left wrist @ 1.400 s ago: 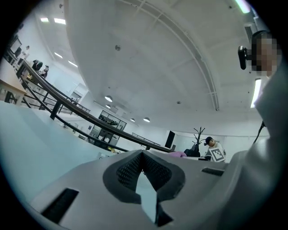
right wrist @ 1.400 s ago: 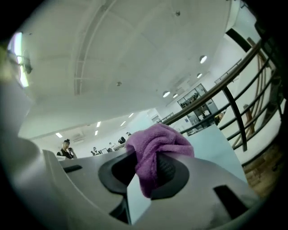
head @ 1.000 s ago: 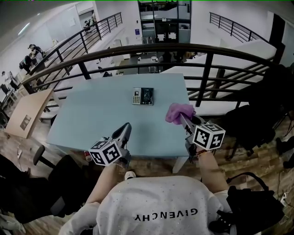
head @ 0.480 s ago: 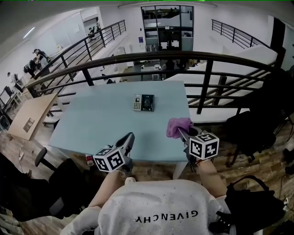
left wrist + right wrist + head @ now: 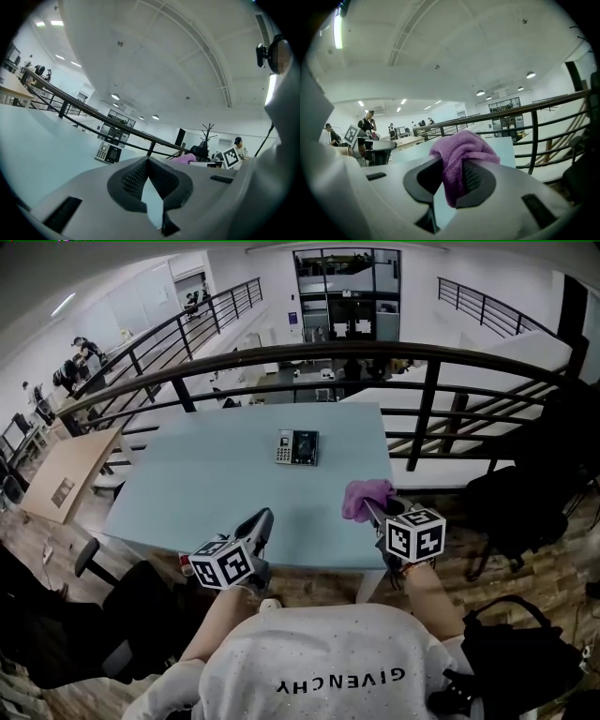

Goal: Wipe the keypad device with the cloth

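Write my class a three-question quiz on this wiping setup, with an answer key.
1. True or false: the purple cloth is touching the keypad device.
2. Where on the table does the keypad device lie? A) at the near edge B) in the far half C) hanging off the left edge
3. Fill in: the cloth is clamped in the ___ gripper.

Key:
1. False; the cloth is held by the table's near edge, apart from the device.
2. B.
3. Right; the right gripper grips it, while the left gripper holds nothing.

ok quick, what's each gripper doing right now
Left gripper: closed, nothing in it.
Right gripper: closed on the purple cloth.
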`<state>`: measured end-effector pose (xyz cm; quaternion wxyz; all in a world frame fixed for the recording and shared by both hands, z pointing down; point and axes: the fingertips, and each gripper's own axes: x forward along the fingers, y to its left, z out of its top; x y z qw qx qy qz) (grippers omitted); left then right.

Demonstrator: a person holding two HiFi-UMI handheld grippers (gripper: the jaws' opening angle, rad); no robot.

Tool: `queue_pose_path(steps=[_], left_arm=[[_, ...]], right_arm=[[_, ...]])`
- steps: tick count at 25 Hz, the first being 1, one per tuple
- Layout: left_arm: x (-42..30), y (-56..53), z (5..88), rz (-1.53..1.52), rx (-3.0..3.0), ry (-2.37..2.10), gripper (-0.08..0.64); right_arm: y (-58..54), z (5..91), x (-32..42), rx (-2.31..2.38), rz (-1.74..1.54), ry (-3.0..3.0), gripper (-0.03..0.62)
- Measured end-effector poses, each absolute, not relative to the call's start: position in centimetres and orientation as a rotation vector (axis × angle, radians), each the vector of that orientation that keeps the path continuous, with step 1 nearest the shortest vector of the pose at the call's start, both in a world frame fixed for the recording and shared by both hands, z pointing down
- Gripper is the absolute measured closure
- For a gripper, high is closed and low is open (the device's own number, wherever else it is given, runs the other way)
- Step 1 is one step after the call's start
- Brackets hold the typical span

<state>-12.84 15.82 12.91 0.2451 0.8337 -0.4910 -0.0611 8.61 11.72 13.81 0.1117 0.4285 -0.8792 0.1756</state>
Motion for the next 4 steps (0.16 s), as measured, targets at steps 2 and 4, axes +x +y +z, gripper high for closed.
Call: queue_pose_path(steps=[2,4], left_arm=[[-12.97,15.57,13.08,-0.166,2.272,-1.341,0.566],[-13.06,15.28,13.23,-0.165,2.270,-1.341,0.566]], right_arm=[[11.45,14.04,8.59,1.256,0.517,-2.574,0.538],[11.16,14.25,8.64,1.257,0.519,-2.567,0.538]])
